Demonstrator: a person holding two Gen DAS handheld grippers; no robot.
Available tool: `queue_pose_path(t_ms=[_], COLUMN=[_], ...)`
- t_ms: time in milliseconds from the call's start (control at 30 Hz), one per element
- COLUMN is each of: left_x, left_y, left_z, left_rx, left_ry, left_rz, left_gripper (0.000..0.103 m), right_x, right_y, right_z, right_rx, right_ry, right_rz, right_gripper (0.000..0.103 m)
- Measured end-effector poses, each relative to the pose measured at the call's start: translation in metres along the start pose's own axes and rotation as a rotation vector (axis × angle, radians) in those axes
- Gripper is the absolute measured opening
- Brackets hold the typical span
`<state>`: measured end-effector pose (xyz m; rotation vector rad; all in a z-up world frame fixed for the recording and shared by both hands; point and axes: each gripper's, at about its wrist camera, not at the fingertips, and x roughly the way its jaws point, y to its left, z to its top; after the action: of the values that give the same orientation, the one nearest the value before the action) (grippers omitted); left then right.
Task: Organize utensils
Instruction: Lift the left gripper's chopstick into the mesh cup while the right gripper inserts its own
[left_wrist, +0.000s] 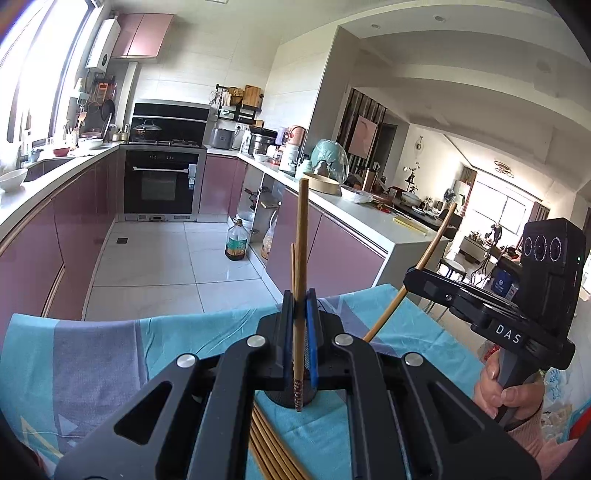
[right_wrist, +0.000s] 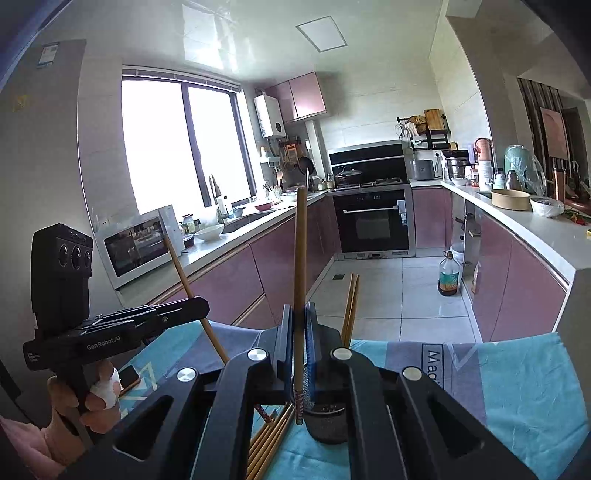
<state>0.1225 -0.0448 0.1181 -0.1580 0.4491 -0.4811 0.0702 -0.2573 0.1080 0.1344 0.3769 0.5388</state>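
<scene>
The left claw (left_wrist: 300, 314) and right claw (right_wrist: 300, 325) are each clamping one chopstick (left_wrist: 302, 236) upright above the worktop (left_wrist: 92, 354).

Home kitchen. Built-in oven (right_wrist: 373, 221) at 12 o'clock w/ gas hob & range hood (right_wrist: 365, 157) above. Pink cabinets (right_wrist: 280, 266) under white counters both sides. Window (right_wrist: 177, 144), microwave (right_wrist: 138, 247) approx 10 o'clock. Oil bottle (right_wrist: 448, 274) on tile floor, 1 o'clock. Living rm (left_wrist: 495, 206) at 3 o'clock in left wrist view.

pink cabinets (right_wrist: 236, 284), black oven (left_wrist: 159, 182), bright window (right_wrist: 177, 144), white floor tiles (left_wrist: 170, 258)
</scene>
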Motion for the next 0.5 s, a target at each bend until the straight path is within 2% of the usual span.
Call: queue_pose_path(t_ms=[300,500], left_x=[0.006,0.022], left_y=[-0.014,-0.022], left_z=[0.021,0.028], left_rx=[0.034,0.060], left_ry=[-0.065,-0.070], left_rz=[0.023,0.051], left_gripper=[0.007,0.007], right_x=[0.009,0.028], right_y=[-0.009,-0.015], right_z=[0.015,0.010], right_rx=[-0.015,-0.016], right_ry=[-0.025,0.008], right_rz=[-0.033,-0.060], right_gripper=[0.005,0.005])
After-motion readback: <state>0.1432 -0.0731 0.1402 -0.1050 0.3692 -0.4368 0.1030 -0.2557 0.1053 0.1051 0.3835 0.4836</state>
